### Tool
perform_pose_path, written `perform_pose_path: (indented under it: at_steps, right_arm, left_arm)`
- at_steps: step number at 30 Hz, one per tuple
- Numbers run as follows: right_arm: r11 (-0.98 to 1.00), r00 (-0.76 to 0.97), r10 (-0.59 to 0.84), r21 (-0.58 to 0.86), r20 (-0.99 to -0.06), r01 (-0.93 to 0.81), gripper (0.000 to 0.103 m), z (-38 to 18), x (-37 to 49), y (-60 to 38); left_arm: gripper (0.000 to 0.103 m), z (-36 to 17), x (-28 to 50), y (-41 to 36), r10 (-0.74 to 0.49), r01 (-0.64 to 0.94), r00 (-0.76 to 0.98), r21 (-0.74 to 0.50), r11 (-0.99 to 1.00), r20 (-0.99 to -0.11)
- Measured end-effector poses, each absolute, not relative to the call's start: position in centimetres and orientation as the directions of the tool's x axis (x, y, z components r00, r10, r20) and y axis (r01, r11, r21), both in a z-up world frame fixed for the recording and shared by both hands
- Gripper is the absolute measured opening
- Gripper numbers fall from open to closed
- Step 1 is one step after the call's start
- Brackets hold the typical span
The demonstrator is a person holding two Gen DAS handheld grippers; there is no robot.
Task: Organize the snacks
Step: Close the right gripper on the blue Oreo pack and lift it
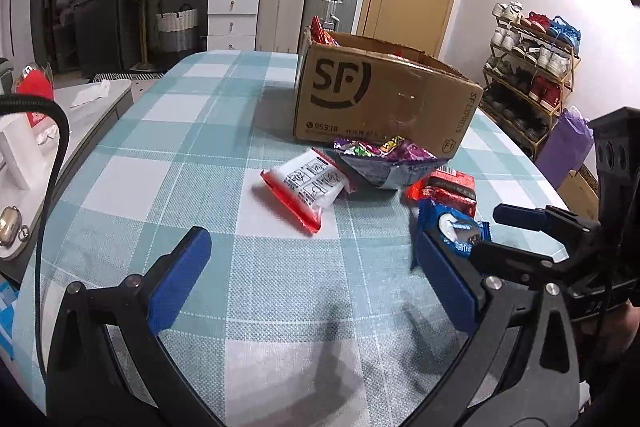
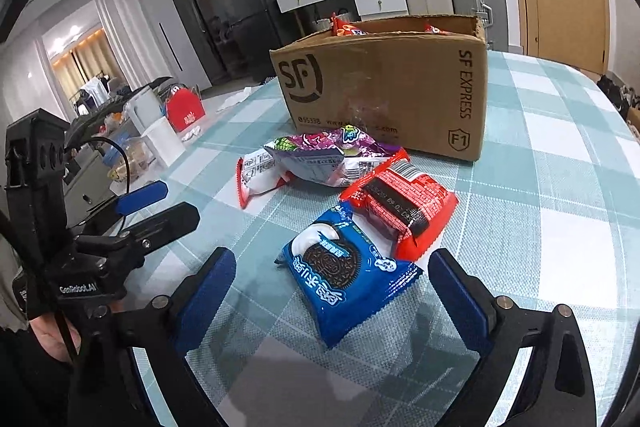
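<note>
Right wrist view: the right gripper (image 2: 332,301) is being held wide open around the blue cookie packet (image 2: 348,279), apparently for a grasp. The cardboard box (image 2: 384,87) is standing just behind the snacks. The left gripper (image 1: 312,275) is being held open, empty, above the checked tablecloth (image 1: 200,147).

I see four loose snack packets lying flat on the worktop in front of the open cardboard box (image 2: 384,95): a blue cookie packet (image 2: 348,279) nearest me, a red packet (image 2: 404,211) touching its far edge, a purple candy bag (image 2: 332,155) overlapping a white, red-edged packet (image 1: 308,187). More red wrappers (image 2: 344,27) poke above the box rim.
</note>
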State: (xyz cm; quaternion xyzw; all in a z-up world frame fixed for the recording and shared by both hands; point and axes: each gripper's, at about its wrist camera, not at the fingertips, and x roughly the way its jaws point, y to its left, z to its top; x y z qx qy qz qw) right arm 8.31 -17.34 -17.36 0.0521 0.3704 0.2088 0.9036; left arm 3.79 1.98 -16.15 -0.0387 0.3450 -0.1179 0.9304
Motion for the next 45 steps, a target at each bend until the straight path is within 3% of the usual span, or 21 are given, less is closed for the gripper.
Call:
perform_pose_path:
  at_steps: [5, 16, 23, 28, 45]
  right_arm:
    - [0.910, 0.614, 0.406, 0.240, -0.677, -0.337, 0.086, -17.8, 9.4, -16.6]
    - [0.928, 0.576, 0.341, 0.168, -0.743, -0.332, 0.084, -19.0, 10.7, -15.1]
    - [0.926, 0.576, 0.344, 0.167, -0.741, -0.339, 0.056, -19.2, 10.7, -14.9]
    - [0.915, 0.579, 0.381, 0.205, -0.721, -0.346, 0.047, -18.9, 10.5, -15.4]
    - [0.930, 0.697, 0.367, 0.219, -0.616, -0.296, 0.044, -16.7, 8.4, -17.8]
  left_arm:
    - [0.102, -16.5, 3.8, 2.1, -0.250, 0.187, 0.733, -0.167, 0.968, -0.632]
    - [0.102, -16.9, 4.5, 2.3, -0.257, 0.181, 0.719, -0.184, 0.966, -0.646]
    - [0.102, -17.0, 4.6, 2.3, -0.253, 0.176, 0.717, -0.182, 0.967, -0.649]
    - [0.102, -17.1, 4.8, 2.3, -0.250, 0.174, 0.715, -0.180, 0.968, -0.652]
    - [0.102, -17.9, 5.5, 2.0, -0.238, 0.169, 0.681, -0.167, 0.971, -0.693]
